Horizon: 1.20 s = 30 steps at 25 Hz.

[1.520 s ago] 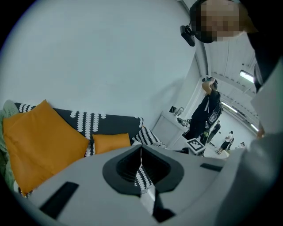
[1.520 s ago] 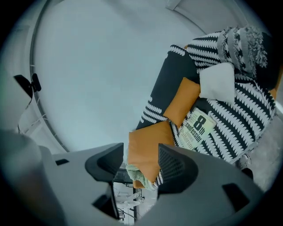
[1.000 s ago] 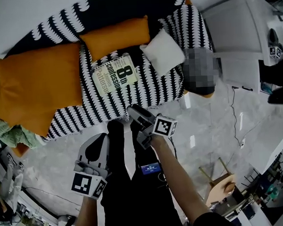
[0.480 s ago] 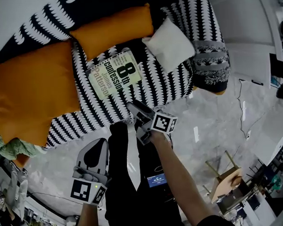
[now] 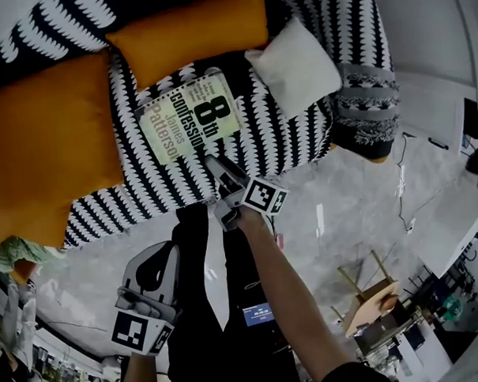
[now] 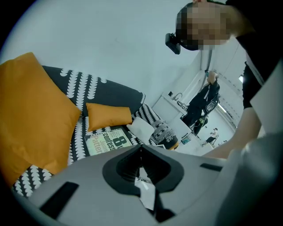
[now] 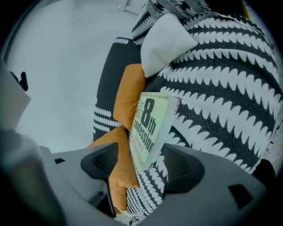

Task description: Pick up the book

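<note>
the book [image 5: 190, 117] lay flat, cover up, on the sofa [image 5: 284, 137] in the upper middle of the head view. the big cushion [image 5: 47, 147] was to its left, the small cushion [image 5: 189, 34] just above it and the white cushion [image 5: 297, 65] to its upper right. the right gripper [image 5: 214, 165] reached up from the frame's centre, its tips just below the book's lower edge. in the right gripper view its jaws stood wide apart and had just been opening further. the book showed in the gap and the pads pressed on nothing, though the lens made it hard to say whether its near edge was truly between the tips or just beyond them. the left gripper [image 5: 159, 257] hung at the lower left over the floor [image 5: 358, 213], well apart from the sofa. in the left gripper view its jaws met in a closed seam, holding nothing.
</note>
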Tool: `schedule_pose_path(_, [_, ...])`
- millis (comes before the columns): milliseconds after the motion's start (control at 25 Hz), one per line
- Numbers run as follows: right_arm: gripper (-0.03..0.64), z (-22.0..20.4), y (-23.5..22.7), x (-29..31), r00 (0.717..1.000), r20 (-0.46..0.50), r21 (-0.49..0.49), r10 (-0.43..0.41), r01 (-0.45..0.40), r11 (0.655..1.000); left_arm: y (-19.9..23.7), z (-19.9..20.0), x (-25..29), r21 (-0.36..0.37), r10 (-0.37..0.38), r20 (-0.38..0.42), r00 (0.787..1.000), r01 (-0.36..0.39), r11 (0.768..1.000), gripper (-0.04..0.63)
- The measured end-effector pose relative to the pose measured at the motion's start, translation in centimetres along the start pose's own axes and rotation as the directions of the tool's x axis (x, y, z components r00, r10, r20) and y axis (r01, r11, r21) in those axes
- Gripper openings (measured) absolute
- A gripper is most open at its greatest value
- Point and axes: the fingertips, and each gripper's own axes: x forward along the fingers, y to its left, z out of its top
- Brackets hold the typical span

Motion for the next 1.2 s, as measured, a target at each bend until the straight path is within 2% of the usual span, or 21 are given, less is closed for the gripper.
schedule_pose_path(160, [0.322, 0.1, -1.5, 1.7, 1.0, 0.016, 0.017, -0.009, 0.009, 1.0, 1.1, -0.5, 0.5, 0.005, 0.003, 0.002, 1.0, -0.003, 1.0, 0.014])
schedule_pose_path(480, [0.325, 1.7, -3.8, 3.8, 0.997, 0.072, 0.08, -0.036, 0.031, 0.996, 2.5, -0.3, 1.1, -0.051, 0.027, -0.02, 0.999, -0.028, 0.998, 0.014])
schedule_pose_path(600, [0.325, 2.0, -5.1, 4.6, 0.995, 0.096, 0.105, -0.033, 0.023, 0.994, 3.1, -1.6, 1.2, -0.061, 0.026, -0.029, 0.999, -0.028, 0.998, 0.014])
schedule_pose_path(840, [0.325, 2.6, -4.2, 5.5, 0.991, 0.13, 0.129, 0.015, -0.032, 0.991, 3.5, -1.8, 0.4, -0.051, 0.028, -0.033, 0.999, -0.03, 0.998, 0.015])
schedule_pose_path(1200, [0.322, 3.1, -4.9, 6.1, 0.991, 0.129, 0.143, 0.044, -0.063, 0.988, 3.8, -2.9, 0.1, -0.057, 0.027, -0.023, 0.999, -0.028, 0.998, 0.014])
